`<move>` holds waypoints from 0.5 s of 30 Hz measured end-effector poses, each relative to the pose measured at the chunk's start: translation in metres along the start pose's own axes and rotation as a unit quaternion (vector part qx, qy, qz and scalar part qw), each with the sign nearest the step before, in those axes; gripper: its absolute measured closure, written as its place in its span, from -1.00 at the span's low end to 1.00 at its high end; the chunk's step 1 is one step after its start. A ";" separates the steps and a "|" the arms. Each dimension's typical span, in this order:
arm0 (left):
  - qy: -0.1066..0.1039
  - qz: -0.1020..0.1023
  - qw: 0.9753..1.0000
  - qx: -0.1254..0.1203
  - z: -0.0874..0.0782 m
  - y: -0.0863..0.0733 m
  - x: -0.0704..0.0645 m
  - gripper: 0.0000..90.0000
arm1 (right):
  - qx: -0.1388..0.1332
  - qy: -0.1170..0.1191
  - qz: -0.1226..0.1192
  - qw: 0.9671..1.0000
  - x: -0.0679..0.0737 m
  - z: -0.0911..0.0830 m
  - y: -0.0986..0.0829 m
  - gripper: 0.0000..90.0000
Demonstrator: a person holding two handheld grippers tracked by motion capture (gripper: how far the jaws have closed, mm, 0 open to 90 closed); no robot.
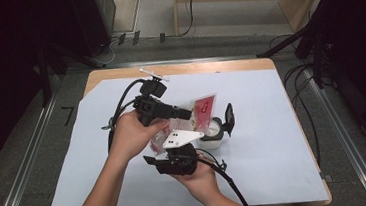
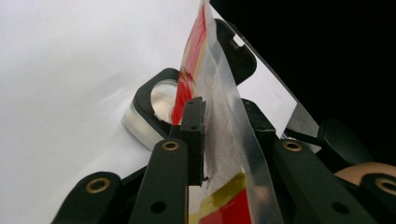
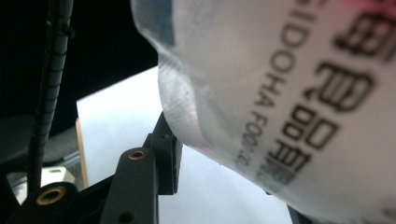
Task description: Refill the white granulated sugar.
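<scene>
Clamped on a clear red-printed pouch (image 2: 219, 116) at frame centre: left gripper (image 2: 224, 135) fingers. Held above white-covered table (image 1: 274, 140), over open container (image 1: 212, 132) at middle. Right gripper (image 1: 176, 161) lower centre, against pouch; finger state impossible to tell.

Grey floor (image 1: 20, 162), wooden table (image 1: 178, 69), dark surroundings

A light wooden table (image 1: 118, 74) carries a large pale blue-white paper sheet (image 1: 264, 141) over nearly its whole top, with a small clear jar with an open black lid (image 1: 215, 133) standing on it right of the middle.
</scene>
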State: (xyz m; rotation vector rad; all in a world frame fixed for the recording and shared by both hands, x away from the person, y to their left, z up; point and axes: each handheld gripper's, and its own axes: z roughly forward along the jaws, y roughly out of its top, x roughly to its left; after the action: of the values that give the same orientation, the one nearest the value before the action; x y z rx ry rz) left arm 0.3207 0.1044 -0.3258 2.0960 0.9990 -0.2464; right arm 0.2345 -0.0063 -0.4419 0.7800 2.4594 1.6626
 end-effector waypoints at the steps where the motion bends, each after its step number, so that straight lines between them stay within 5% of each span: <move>1: -0.003 -0.002 1.000 0.002 -0.002 -0.003 0.002 0.69 | 0.001 0.002 0.001 1.000 0.000 0.001 -0.001 0.29; 15: 0.004 0.001 1.000 0.006 -0.007 -0.020 0.010 0.75 | 0.022 0.011 -0.022 0.999 0.002 0.009 -0.013 0.28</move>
State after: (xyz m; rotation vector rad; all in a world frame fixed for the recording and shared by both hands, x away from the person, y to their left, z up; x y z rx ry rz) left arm 0.3118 0.1226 -0.3373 2.1107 1.0020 -0.2447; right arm 0.2313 -0.0012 -0.4563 0.7105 2.5173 1.6150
